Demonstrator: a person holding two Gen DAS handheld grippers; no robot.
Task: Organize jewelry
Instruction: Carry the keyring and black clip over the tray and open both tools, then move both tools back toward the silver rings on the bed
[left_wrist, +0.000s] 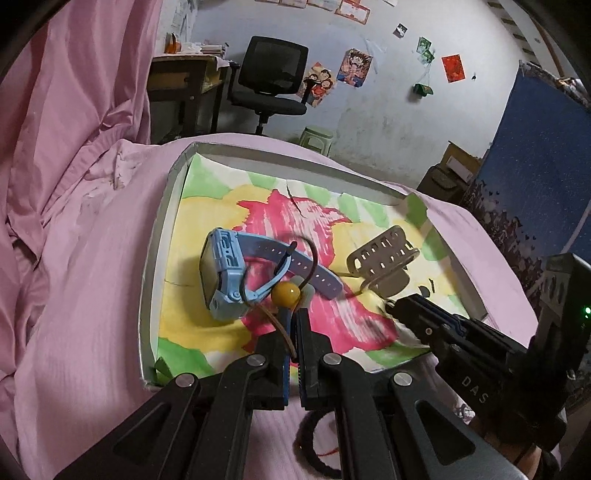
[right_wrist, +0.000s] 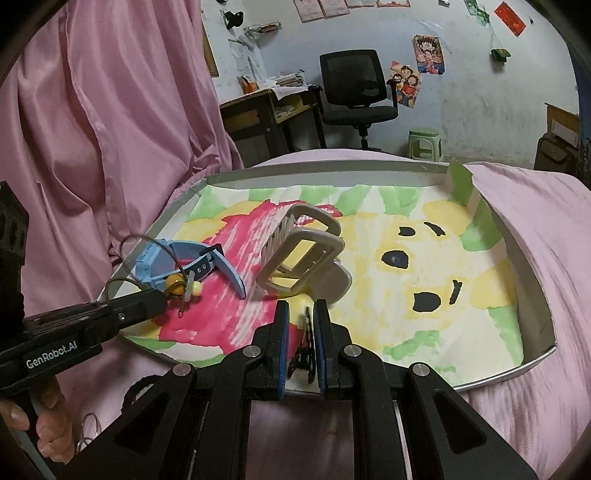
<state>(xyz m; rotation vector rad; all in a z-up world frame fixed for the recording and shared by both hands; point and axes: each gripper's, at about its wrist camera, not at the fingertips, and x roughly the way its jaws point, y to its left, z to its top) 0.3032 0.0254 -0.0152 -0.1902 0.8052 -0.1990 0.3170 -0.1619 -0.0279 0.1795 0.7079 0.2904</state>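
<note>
A shallow box tray (left_wrist: 159, 236) lined with a coloured drawing lies on the pink bed. In it a blue watch (left_wrist: 225, 273) rests on its side, with a beige claw clip (left_wrist: 384, 254) to its right. My left gripper (left_wrist: 293, 314) is shut on a brown cord with a yellow bead (left_wrist: 285, 293), and the cord loops over the watch strap. In the right wrist view my right gripper (right_wrist: 301, 308) hovers over the tray's near edge (right_wrist: 532, 373), just before the claw clip (right_wrist: 303, 254). It is shut on a thin black lacy piece (right_wrist: 301, 362). The left gripper (right_wrist: 162, 299) and bead (right_wrist: 175, 288) show at the left.
A black hair tie (left_wrist: 314, 443) lies on the bed below the left gripper. Small metal rings (right_wrist: 88, 424) sit by the person's hand (right_wrist: 48, 424). Pink curtain (right_wrist: 110, 129) hangs at the left. An office chair (right_wrist: 354, 92), desk and green stool (right_wrist: 424, 142) stand behind.
</note>
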